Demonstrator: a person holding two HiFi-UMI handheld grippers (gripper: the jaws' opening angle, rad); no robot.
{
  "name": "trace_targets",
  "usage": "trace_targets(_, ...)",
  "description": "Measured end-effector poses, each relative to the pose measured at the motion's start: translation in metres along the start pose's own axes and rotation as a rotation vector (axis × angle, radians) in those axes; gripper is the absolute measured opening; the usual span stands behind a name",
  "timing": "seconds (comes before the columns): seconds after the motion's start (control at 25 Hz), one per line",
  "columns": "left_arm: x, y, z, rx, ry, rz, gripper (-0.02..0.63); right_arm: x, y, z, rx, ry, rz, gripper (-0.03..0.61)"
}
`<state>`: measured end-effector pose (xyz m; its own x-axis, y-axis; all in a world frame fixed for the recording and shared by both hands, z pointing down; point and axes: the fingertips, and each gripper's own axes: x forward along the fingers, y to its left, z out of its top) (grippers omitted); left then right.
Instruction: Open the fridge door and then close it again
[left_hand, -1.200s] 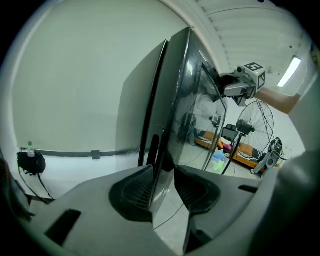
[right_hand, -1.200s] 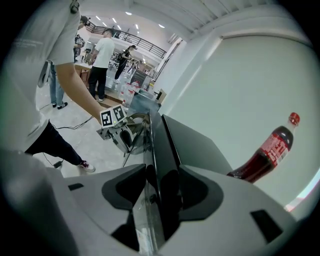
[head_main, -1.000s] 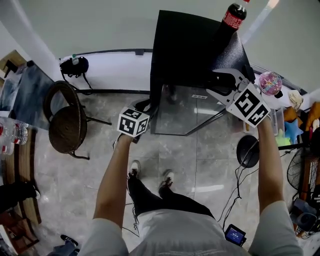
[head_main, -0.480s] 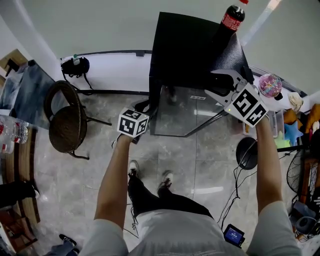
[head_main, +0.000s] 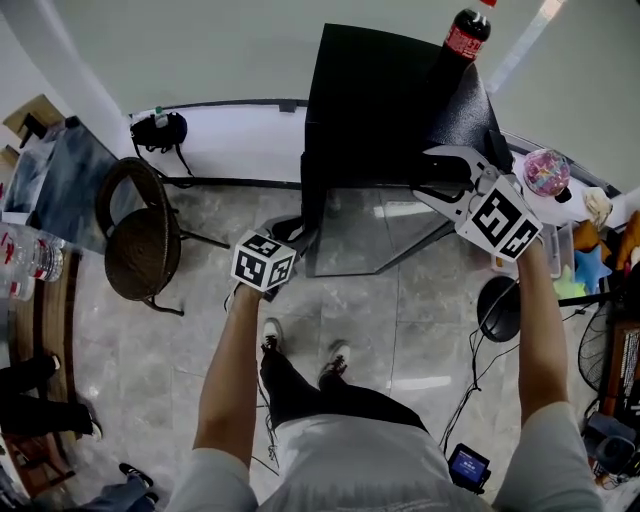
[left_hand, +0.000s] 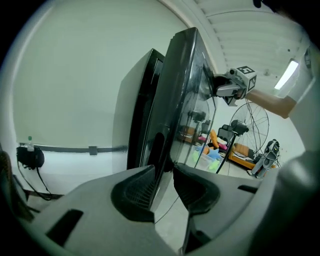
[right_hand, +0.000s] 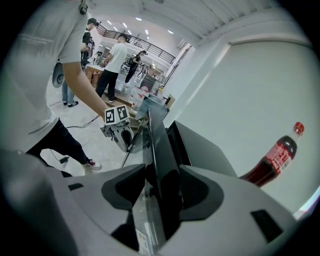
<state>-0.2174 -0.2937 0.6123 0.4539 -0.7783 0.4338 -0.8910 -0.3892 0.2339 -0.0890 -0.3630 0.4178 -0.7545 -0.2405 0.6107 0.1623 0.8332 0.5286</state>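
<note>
The black fridge (head_main: 375, 95) stands against the wall, and its glass door (head_main: 365, 235) hangs partly open toward me. My left gripper (head_main: 285, 235) is at the door's free side edge, low down. In the left gripper view that edge (left_hand: 172, 100) runs down between the left gripper's (left_hand: 165, 187) pads, which are closing on it. My right gripper (head_main: 432, 175) sits at the door's top corner. In the right gripper view the door's top rim (right_hand: 152, 135) fills the gap of the right gripper (right_hand: 162, 192), both pads against it.
A cola bottle (head_main: 465, 35) stands on the fridge top. A round wicker chair (head_main: 140, 245) is at the left, a fan base (head_main: 500, 305) and cables at the right, and a pink ball (head_main: 545, 172) by the wall. People (right_hand: 115, 60) stand far behind.
My left gripper has drawn back toward me along the floor side, taking the door edge with it, so the door stands a little wider. The right gripper has hardly shifted.
</note>
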Motion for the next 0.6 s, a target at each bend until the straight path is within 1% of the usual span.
trace_targets(0.2, -0.008, -0.005, -0.005, -0.013, -0.009, 0.041, 0.107, -0.001, 0.005, 0.002, -0.016, -0.015, 0.023, 0.209)
trace_targets(0.4, -0.013, -0.019, -0.009, -0.035, -0.034, 0.038, 0.106, -0.009, 0.011, 0.001, -0.021, -0.031, 0.065, 0.204)
trace_targets(0.52, -0.021, -0.021, -0.015, -0.012, -0.031, 0.055, 0.107, -0.011, 0.014, 0.004, -0.036, -0.046, 0.077, 0.204)
trace_targets(0.56, -0.025, -0.02, -0.017, -0.004, -0.026, 0.068, 0.12, -0.011, 0.015, 0.004, -0.039, -0.052, 0.081, 0.204)
trace_targets(0.6, -0.028, -0.019, -0.019, -0.002, -0.026, 0.077, 0.159, -0.011, 0.015, 0.004, -0.042, -0.056, 0.083, 0.203)
